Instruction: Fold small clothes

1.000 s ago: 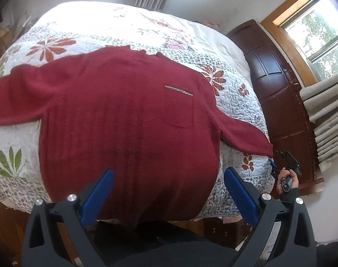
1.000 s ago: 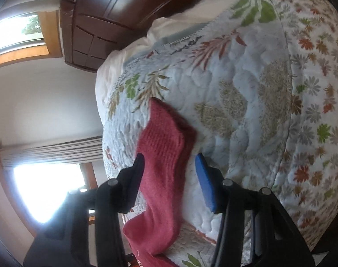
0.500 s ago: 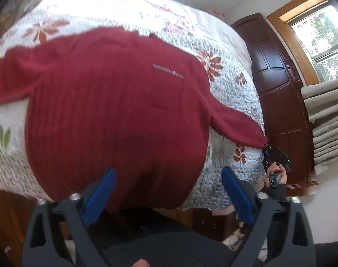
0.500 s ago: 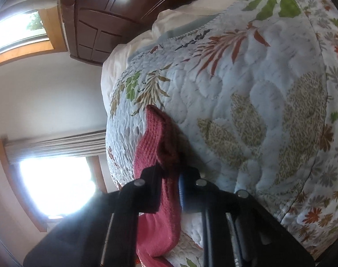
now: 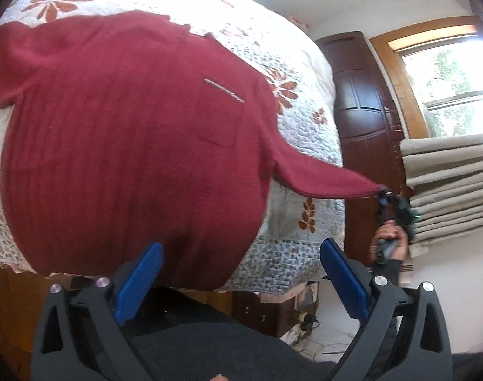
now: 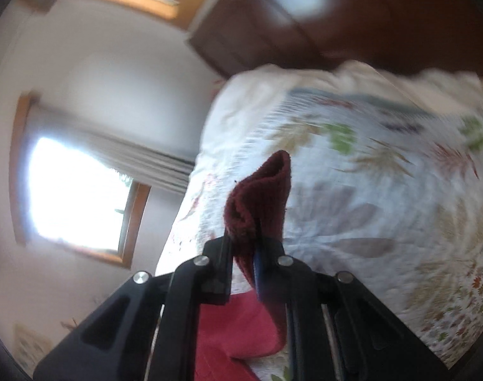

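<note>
A bed takes up most of the room, covered by a white quilted bedspread [image 5: 298, 63] printed with rust-coloured flowers and green leaves. Past its far end stands a dark wooden wardrobe [image 5: 365, 108], with a wood-framed window [image 5: 444, 89] and folded beige blinds [image 5: 451, 171] beside it; the walls are pale.

A dark red knitted sweater [image 5: 130, 146] lies spread flat on the bedspread, front up, a chest pocket with a pale trim line showing. Its body runs lengthwise from the hem, which hangs over the near edge of the bed, to the neckline, which points towards the far side. The sleeves stretch out crosswise, one to the left, one to the right.

The right gripper [image 6: 244, 247] is clamped on the cuff of the right sleeve [image 5: 324, 181], which is pulled taut out past the bed's edge. The right-wrist view is motion-blurred.

The left gripper [image 5: 241, 273] hovers just before the hem, blue pads spread wide, grasping nothing.
</note>
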